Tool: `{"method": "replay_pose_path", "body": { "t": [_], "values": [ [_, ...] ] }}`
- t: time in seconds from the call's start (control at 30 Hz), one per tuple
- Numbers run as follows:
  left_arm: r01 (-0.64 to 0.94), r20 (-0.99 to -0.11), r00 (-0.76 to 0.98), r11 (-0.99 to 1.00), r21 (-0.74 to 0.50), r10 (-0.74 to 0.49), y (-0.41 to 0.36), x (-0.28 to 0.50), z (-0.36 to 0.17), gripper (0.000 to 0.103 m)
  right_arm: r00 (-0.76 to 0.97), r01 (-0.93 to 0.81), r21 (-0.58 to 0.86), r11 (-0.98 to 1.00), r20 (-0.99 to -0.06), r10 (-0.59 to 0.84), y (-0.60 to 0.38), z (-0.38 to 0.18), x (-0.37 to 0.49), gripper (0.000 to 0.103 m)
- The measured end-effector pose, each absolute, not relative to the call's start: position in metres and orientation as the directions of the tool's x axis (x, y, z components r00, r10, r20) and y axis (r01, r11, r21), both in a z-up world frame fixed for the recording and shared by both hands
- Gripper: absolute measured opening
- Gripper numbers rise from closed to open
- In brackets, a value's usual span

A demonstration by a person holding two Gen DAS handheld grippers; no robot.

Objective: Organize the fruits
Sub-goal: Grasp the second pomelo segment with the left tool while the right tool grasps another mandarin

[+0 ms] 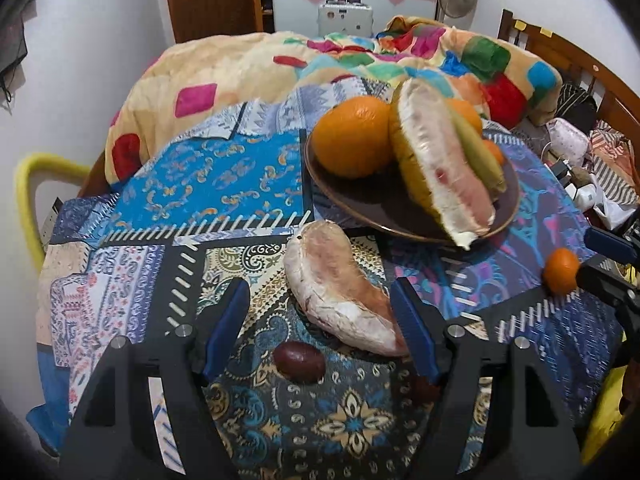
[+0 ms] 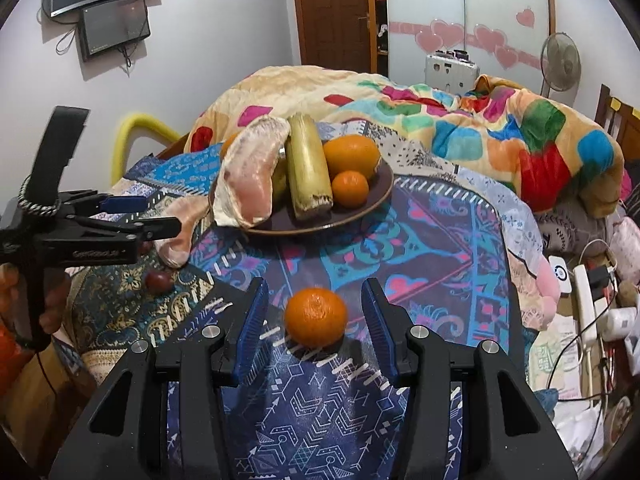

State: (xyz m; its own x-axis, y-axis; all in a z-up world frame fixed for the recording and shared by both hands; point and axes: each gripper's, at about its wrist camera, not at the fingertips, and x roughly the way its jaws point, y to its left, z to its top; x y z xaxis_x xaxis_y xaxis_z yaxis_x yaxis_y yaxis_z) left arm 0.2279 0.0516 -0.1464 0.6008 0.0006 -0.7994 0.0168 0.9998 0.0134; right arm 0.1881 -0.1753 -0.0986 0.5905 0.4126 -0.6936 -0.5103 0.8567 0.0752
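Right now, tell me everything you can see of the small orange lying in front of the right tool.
The small orange is round, bright orange with dimpled peel and a faint stem dimple on top. It looks whole and unpeeled. It rests alone on the patterned blue cloth, apart from the brown plate. It sits between the open fingers of the right tool, and neither pad touches it.

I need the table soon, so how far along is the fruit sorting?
Partly done. The brown plate already holds a large orange, a small orange and a pomelo segment. In hand: the open left gripper straddles a loose pomelo segment, and the open right gripper straddles a loose mandarin. A dark fruit also lies on the cloth.
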Motion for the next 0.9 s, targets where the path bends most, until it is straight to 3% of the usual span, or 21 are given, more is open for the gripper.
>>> {"method": "replay_pose_path", "body": {
  "t": [0.2, 0.43, 0.57, 0.9],
  "values": [
    [0.025, -0.817, 0.576, 1.0, -0.017, -0.028, 0.054, 0.24, -0.155, 0.072, 0.586, -0.52, 0.05, 0.853, -0.706, 0.398, -0.171, -0.106, 0.184, 0.045],
    [0.039, -0.834, 0.548, 0.998, -0.054, -0.066, 0.053, 0.249, -0.158, 0.057, 0.582, -0.517, 0.023, 0.856, -0.724, 0.371, -0.168, -0.116, 0.186, 0.045],
    [0.039, -0.829, 0.557, 0.998, -0.039, -0.054, 0.051, 0.25, -0.156, 0.047, 0.574, -0.521, 0.025, 0.853, -0.73, 0.372, -0.167, -0.12, 0.187, 0.035],
    [0.053, -0.786, 0.618, 0.999, 0.011, -0.024, 0.047, 0.243, -0.141, 0.037, 0.579, -0.517, 0.042, 0.855, -0.718, 0.386, -0.168, -0.116, 0.19, 0.034]
  ]
}}
